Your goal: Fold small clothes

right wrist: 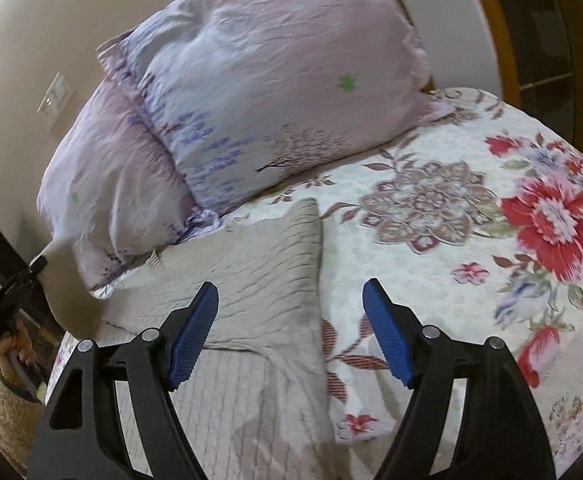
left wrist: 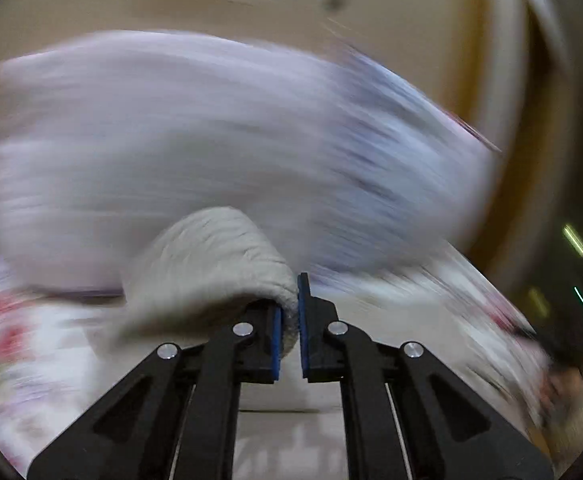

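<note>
Floral bedspread [right wrist: 471, 240] covers the bed, cream with red and mauve blooms, and on it lies the grey ribbed garment [right wrist: 251, 280], at about 9 to 12 o'clock from the right claw [right wrist: 290, 334]. Its long axis runs from the near edge of the right wrist view away toward 12 o'clock, ending in a squared corner just short of the pillows. A crease crosses it near the claw's blue pads. That claw hangs above the cloth with its fingers spread wide apart, gripping nothing.

Out at 9 o'clock in the same view, the left claw [right wrist: 37, 262] pinches a pale corner of cloth that stretches up from the bed. The left wrist view shows its pads [left wrist: 277, 336] pressed together on a rolled grey fold of the garment [left wrist: 211, 264], which bulges toward 11 o'clock; everything past it is motion-blurred.

Farther back, two lilac-and-pink pillows [right wrist: 275, 92] lean overlapping against the cream wall [right wrist: 19, 68], which carries a switch plate [right wrist: 55, 98].
</note>
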Demonstrator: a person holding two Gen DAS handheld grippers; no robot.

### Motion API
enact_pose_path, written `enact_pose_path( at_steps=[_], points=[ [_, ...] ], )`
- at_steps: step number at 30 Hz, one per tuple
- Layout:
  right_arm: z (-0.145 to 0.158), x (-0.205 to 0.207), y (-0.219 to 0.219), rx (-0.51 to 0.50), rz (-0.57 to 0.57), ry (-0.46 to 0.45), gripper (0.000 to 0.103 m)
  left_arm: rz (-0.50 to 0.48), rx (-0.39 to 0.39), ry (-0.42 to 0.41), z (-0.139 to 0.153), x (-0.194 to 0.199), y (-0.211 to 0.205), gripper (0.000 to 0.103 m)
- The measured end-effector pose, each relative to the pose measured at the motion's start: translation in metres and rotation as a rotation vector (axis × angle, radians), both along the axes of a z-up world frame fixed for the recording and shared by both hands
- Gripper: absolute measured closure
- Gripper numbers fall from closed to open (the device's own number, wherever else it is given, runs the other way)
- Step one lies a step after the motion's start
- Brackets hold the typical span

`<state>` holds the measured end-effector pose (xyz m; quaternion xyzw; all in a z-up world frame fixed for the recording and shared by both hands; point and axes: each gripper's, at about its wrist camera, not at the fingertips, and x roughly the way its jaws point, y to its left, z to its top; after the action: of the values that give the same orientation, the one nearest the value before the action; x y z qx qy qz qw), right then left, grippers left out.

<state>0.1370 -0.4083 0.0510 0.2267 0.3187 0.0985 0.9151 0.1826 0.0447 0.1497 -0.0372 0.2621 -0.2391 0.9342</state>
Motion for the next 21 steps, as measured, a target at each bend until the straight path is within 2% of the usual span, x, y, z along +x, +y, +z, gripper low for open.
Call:
enact_pose_path(
  at_steps=[2,3,5,6,8,9,13,16,18,21],
  points=[
    [-0.004,0.0,-0.003,0.007,0.001,0.016,0.027,-0.187,0.089,0.1,-0.028,0.0,-0.079,0.091],
    [-0.007,-0.001,-0.004,0.007,0.003,0.026,0.027,-0.233,0.136,0.156,-0.042,-0.002,-0.102,0.091],
    [-0.01,-0.008,-0.009,0.009,0.022,0.05,0.027,-0.242,0.182,0.197,-0.057,-0.014,-0.108,0.09],
    [-0.011,-0.016,-0.014,0.005,0.034,0.055,0.027,-0.214,0.187,0.196,-0.061,-0.024,-0.096,0.087],
    [-0.015,-0.029,-0.022,0.007,0.046,0.067,0.027,-0.129,0.189,0.197,-0.065,-0.038,-0.067,0.058],
    [-0.019,-0.037,-0.027,0.029,0.06,0.08,0.027,-0.064,0.174,0.211,-0.068,-0.051,-0.041,0.053],
    [-0.043,-0.064,-0.033,0.145,0.12,0.159,0.028,0.131,0.16,0.293,-0.087,-0.089,0.038,0.045],
    [-0.049,-0.082,-0.023,0.119,0.128,0.182,0.035,0.206,0.117,0.346,-0.097,-0.121,0.078,0.045],
    [-0.029,-0.082,-0.011,0.069,0.118,0.114,0.035,0.231,0.091,0.353,-0.102,-0.139,0.09,0.044],
    [0.01,-0.051,0.017,0.131,0.159,0.038,0.035,0.236,0.066,0.342,-0.101,-0.149,0.085,0.041]
  ],
)
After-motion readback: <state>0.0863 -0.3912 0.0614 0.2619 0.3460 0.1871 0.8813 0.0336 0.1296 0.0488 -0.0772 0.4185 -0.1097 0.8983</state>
